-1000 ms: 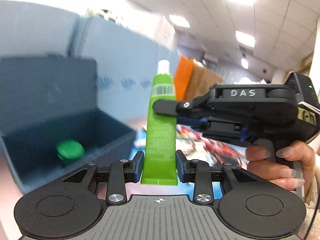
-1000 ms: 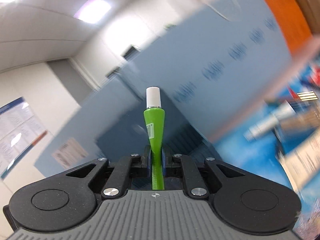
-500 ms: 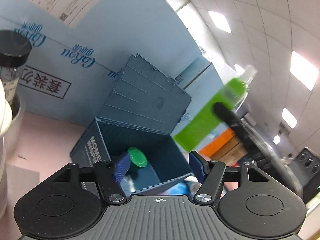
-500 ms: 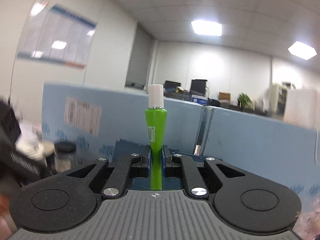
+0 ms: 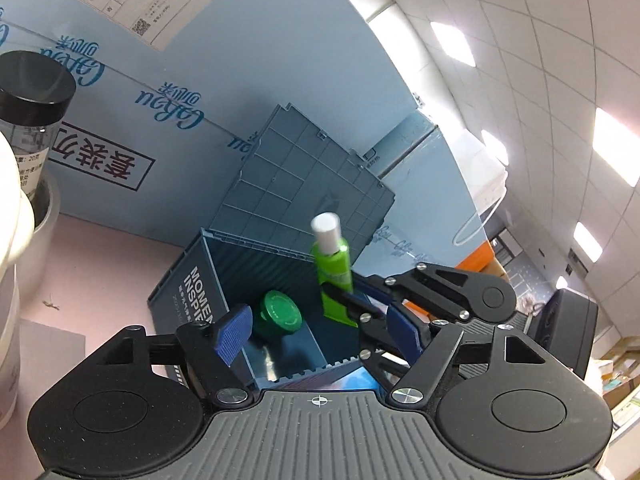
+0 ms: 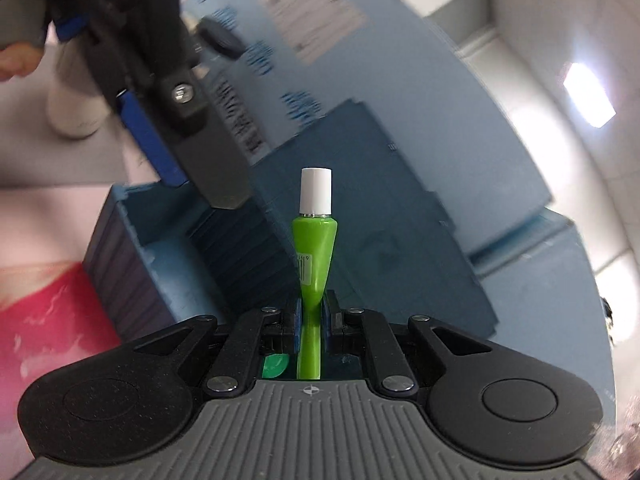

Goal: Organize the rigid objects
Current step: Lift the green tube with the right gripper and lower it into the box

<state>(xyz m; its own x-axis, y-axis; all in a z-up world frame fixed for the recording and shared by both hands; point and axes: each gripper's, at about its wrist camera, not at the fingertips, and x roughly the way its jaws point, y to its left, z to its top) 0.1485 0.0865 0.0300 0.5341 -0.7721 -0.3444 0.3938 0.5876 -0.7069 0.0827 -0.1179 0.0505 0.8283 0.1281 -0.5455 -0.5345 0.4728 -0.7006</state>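
A green tube [image 6: 314, 248] with a white cap stands upright in my right gripper [image 6: 312, 320], which is shut on the tube's flat end. In the left wrist view the tube [image 5: 334, 264] hangs over the open blue bin [image 5: 188, 292], with the right gripper [image 5: 340, 298] clamped low on it. A green round lid [image 5: 280, 314] lies inside the bin. My left gripper [image 5: 320, 332] is in front of the bin, its jaws opening with nothing between the blue pads. The right wrist view has the left gripper [image 6: 160, 100] at the upper left, above the bin [image 6: 120, 264].
A big light-blue cardboard box [image 5: 160, 100] stands behind the bin, whose lid [image 5: 304, 184] leans back against it. A clear jar with a black lid [image 5: 32, 120] and white containers [image 5: 8, 240] crowd the left edge. The table top [image 5: 112, 256] is pink.
My left gripper let go of the green tube and opened. The right gripper kept the tube, rolled, and carried it over the blue bin. The left view swung toward the bin.
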